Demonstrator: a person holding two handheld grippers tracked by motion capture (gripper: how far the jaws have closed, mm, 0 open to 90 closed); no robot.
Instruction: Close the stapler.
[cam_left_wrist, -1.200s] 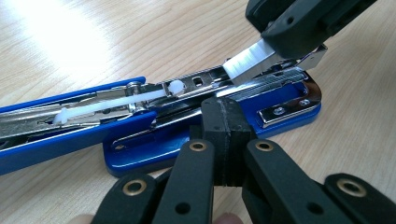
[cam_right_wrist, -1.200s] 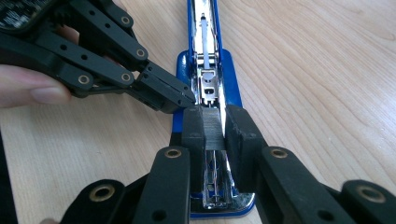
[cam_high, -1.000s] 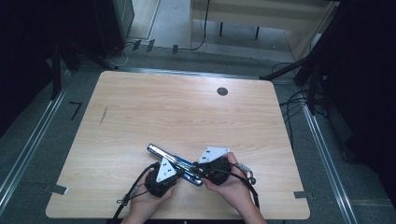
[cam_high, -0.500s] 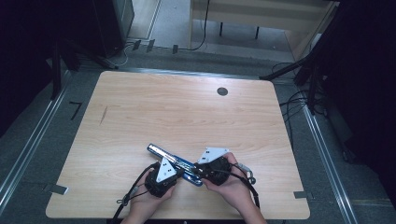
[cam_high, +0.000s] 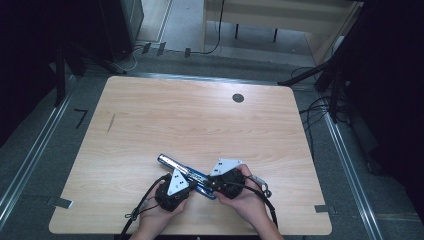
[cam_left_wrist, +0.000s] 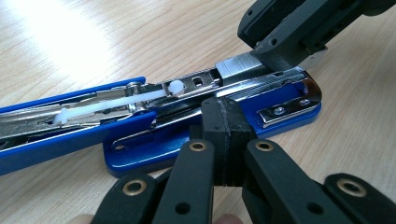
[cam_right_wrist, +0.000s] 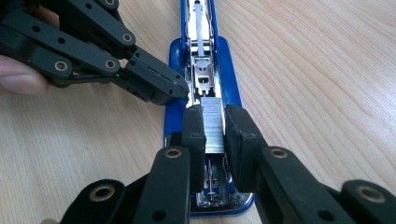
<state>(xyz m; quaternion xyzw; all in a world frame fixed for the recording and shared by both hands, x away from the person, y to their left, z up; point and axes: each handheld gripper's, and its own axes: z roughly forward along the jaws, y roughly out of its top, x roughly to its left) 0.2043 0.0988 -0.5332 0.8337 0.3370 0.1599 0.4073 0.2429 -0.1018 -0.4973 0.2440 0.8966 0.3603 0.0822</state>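
Right gripper view: the right gripper (cam_right_wrist: 214, 126) has its jaws clamped on a short silver strip of staples (cam_right_wrist: 213, 123), held directly over the open chrome magazine channel of the blue, long-bodied metal stapler (cam_right_wrist: 204, 42). The stapler's long axis runs from 6 o'clock to 12 o'clock here, in line with the strip, so the coming move looks like a straight lowering and slide into the channel. The left gripper (cam_right_wrist: 180, 91), jaws together with nothing between them, presses its tips against the stapler's rail from 9 o'clock, seemingly steadying it. In the high view the stapler (cam_high: 172, 164) lies on the pale wooden table (cam_high: 200, 120) near 6 o'clock, slanting toward 10 o'clock.
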